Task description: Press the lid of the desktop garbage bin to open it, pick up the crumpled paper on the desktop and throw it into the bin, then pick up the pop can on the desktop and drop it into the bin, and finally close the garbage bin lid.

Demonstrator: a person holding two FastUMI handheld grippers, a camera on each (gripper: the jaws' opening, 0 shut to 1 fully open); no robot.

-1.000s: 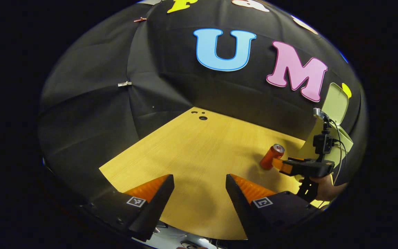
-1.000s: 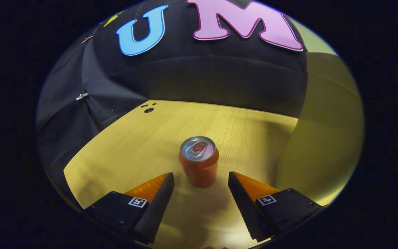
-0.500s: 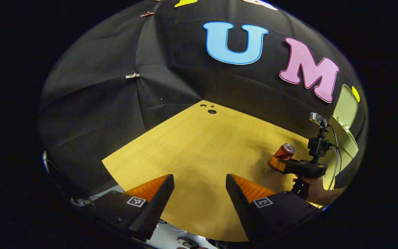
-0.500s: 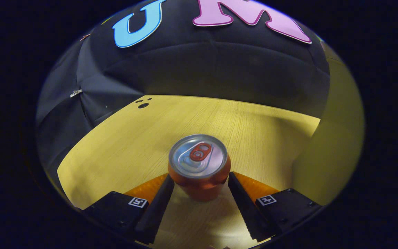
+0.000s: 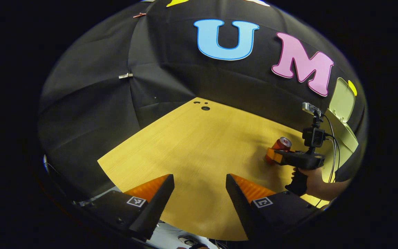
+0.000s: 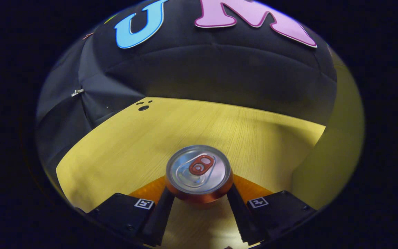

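Observation:
An orange pop can (image 6: 199, 173) with a silver top stands upright on the wooden table (image 6: 123, 148). My right gripper (image 6: 199, 189) is shut on it, one finger pressing each side of its body. The left gripper view shows the same can (image 5: 282, 144) far right, held by the right gripper (image 5: 274, 156) with a hand (image 5: 314, 183) on the handle. Just right of the can is the pale green bin (image 5: 340, 133), its lid (image 5: 343, 99) standing open. My left gripper (image 5: 200, 180) hangs open over the table's near edge, holding nothing.
The bin's wall (image 6: 330, 152) rises close to the right of the can in the right gripper view. Small dark holes (image 5: 205, 108) mark the table's far corner. The black cloth wall (image 5: 171, 76) encloses the table at the back and left.
My right gripper moved forward around the can and its fingers came in against the can's sides. The left gripper stayed open with only a slight shift of its view.

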